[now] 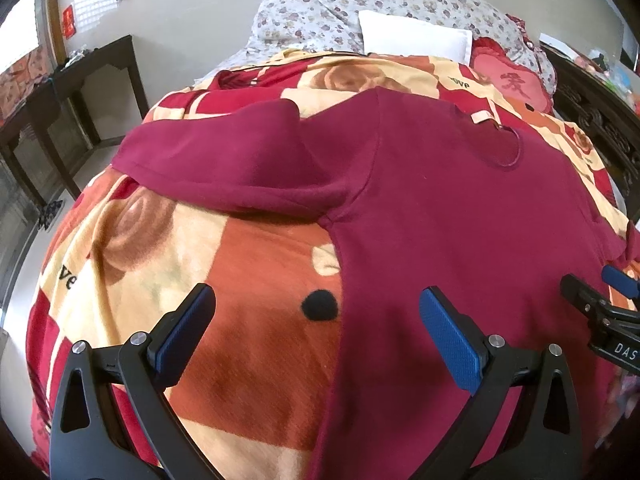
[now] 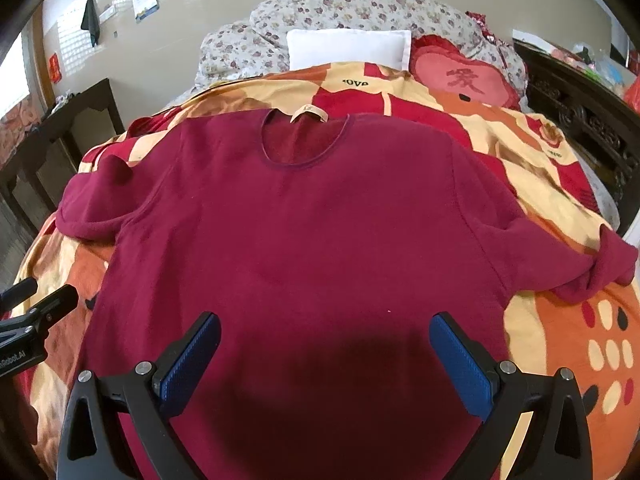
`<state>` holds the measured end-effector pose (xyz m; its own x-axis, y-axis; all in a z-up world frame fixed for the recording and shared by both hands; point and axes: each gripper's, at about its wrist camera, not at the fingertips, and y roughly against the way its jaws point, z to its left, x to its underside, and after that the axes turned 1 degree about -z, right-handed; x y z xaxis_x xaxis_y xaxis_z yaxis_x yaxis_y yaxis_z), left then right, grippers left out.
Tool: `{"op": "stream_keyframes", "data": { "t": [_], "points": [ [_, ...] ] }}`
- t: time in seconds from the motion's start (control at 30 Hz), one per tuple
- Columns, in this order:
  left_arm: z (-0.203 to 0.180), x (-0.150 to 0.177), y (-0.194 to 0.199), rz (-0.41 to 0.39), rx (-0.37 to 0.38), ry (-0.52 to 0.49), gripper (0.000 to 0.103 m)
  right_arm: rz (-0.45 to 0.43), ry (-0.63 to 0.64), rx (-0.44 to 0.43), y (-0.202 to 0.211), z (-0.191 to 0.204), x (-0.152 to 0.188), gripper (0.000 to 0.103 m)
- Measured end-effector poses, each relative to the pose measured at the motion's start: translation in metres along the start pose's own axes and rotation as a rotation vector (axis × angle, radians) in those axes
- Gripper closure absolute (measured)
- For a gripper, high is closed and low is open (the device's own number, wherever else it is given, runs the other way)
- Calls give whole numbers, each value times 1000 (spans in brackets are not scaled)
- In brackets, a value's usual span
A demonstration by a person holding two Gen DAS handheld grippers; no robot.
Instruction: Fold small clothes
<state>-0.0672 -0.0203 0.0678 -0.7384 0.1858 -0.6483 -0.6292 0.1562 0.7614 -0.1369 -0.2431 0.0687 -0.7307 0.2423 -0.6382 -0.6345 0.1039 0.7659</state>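
Observation:
A dark red short-sleeved shirt (image 2: 304,220) lies spread flat on the bed, neck hole and tan label (image 2: 308,114) at the far end. My right gripper (image 2: 325,350) hovers open over the shirt's lower middle, nothing between its blue pads. My left gripper (image 1: 318,318) is open above the shirt's left side seam (image 1: 340,280), one finger over the blanket, the other over the shirt (image 1: 460,208). The left sleeve (image 1: 240,160) stretches out to the left. The right gripper (image 1: 600,296) shows at the right edge of the left wrist view; the left gripper (image 2: 36,308) at the left edge of the right wrist view.
A red, orange and cream patterned blanket (image 2: 560,340) covers the bed. At the head lie a floral quilt (image 2: 360,8), a white pillow (image 2: 348,48) and a red cushion (image 2: 464,80). A dark wooden table (image 1: 80,92) stands left; a carved dark wooden bed frame (image 2: 580,120) stands right.

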Motion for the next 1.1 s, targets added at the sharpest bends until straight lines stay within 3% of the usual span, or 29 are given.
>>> {"op": "stream_keyframes", "data": {
  "t": [0.33,0.47,0.7,0.9,0.97,1.1],
  "points": [
    [20,-10,-2,2,5,24,1,0,19,-4,-9,9,-5,0],
    [59,-26,-4,9,57,136,1,2,15,-25,-13,12,-7,0],
    [150,-62,-15,-33,22,331,1,6,24,-51,-17,21,-12,0],
    [239,-82,-59,-36,13,619,2,33,42,-67,-23,28,-13,0],
    [259,-83,-73,-37,18,690,8,40,51,-70,-24,30,-14,0],
    [277,-92,-106,8,41,747,12,53,56,-83,-28,35,-19,0]
  ]
}}
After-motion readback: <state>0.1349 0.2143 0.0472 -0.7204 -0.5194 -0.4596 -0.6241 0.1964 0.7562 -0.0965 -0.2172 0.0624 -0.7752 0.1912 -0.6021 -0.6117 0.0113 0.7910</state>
